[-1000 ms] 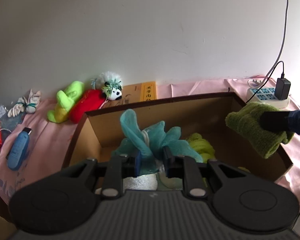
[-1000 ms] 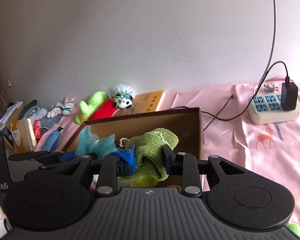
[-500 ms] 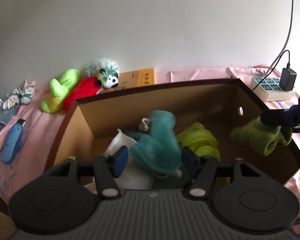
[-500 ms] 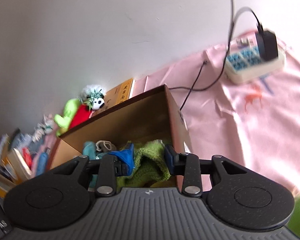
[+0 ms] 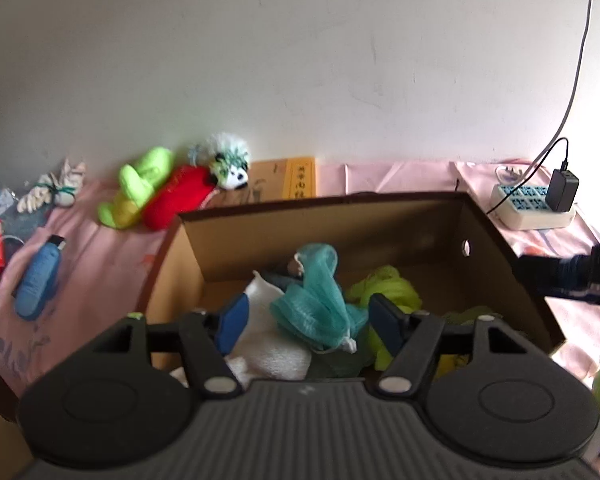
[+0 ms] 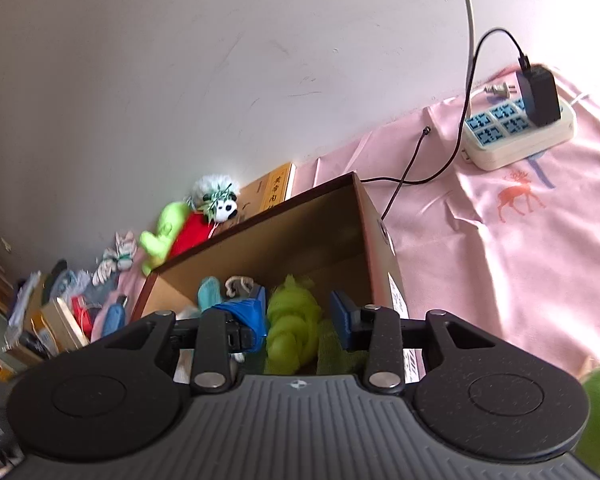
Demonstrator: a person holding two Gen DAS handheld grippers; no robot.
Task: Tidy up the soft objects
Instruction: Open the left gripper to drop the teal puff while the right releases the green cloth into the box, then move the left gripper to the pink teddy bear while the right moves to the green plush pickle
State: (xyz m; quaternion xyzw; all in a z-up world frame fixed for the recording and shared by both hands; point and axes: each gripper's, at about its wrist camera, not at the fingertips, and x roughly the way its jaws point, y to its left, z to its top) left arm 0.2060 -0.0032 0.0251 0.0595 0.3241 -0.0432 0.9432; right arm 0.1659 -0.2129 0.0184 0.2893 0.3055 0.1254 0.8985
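- Both grippers have let go since the earlier frames: the teal mesh pouf [image 5: 318, 304] that the left gripper [image 5: 306, 316] pinched a second ago now lies loose in the cardboard box [image 5: 340, 222], and the green knitted cloth [image 6: 336, 350] that the right gripper [image 6: 298, 314] held now lies in the box's near right corner.
- Left gripper: fingers spread wide, holding nothing; the teal pouf sits in the gap between them, below and just ahead, touching neither pad as far as the view shows.
- Right gripper: fingers also wide apart and empty; a yellow-green mesh pouf [image 6: 290, 330] lies between and below them, and the green cloth lies under the right finger.
- Inside the box I count four soft things: one teal pouf, one yellow-green pouf beside it to the right, one white towel [image 5: 266, 344] to its left, and the one green cloth; a small dark item behind the teal pouf is too blurred to name.
- The right gripper's dark finger [image 5: 556, 276] reaches in over the box's right wall in the left wrist view.
- Behind the box, on the pink sheet [image 6: 500, 248] by the wall: one lime plush [image 5: 138, 188], one red plush [image 5: 180, 196], one panda plush [image 5: 230, 164] and one yellow book [image 5: 294, 180].
- Farther left lie one blue case [image 5: 38, 276] and one white knotted cloth [image 5: 54, 192].
- To the right, well apart from the box, one power strip [image 6: 516, 128] carries one black charger [image 6: 538, 94].
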